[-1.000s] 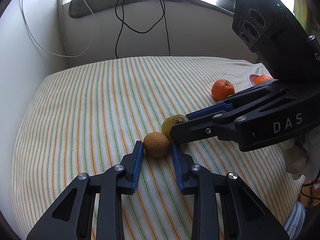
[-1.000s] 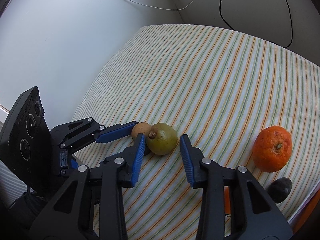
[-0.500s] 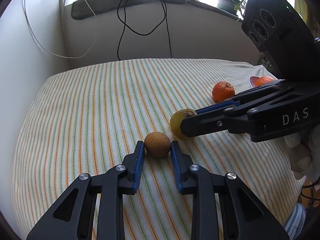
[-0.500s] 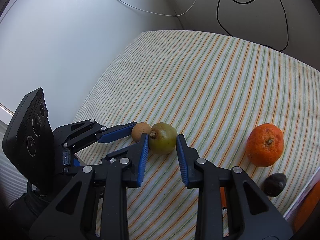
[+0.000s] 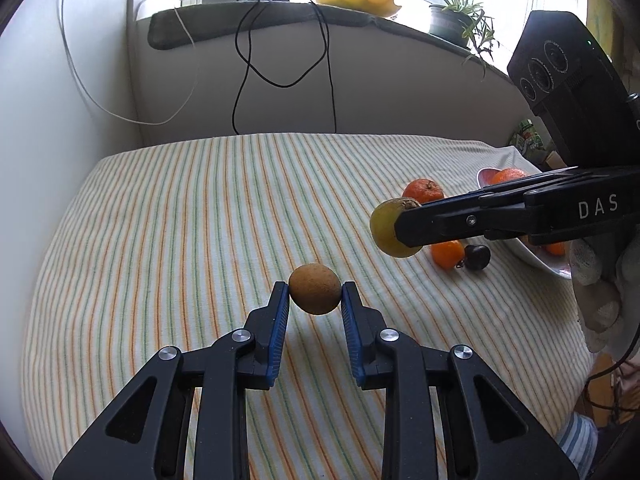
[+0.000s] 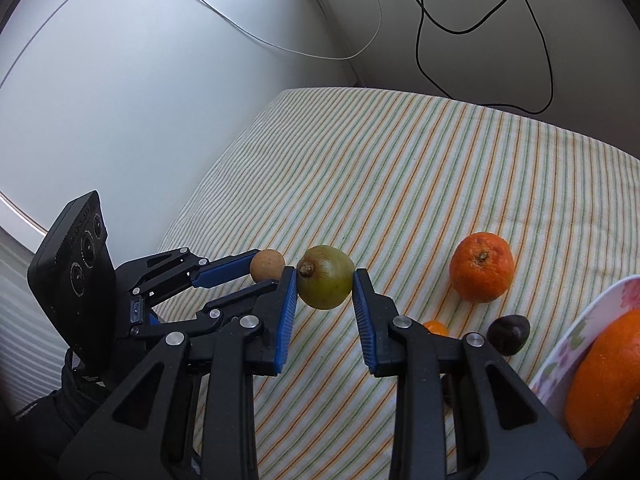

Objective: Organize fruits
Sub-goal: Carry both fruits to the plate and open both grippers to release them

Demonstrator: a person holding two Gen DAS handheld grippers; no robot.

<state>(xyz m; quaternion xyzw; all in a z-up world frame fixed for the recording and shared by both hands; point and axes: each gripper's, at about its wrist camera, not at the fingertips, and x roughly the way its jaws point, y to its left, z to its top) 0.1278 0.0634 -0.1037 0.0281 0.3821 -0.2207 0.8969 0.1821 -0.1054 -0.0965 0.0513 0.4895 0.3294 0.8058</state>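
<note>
Brown fruit, round and matte, we pinch in our left gripper, green-yellow fruit with dry stem, pinched in our right gripper, both above striped surface.

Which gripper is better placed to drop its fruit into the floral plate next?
Right. The right gripper grips the green fruit near the floral plate. The left gripper, gripping the brown fruit, is farther from it.

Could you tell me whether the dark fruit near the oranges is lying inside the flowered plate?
No, the dark fruit lies on the striped cloth just outside the flowered plate.
</note>
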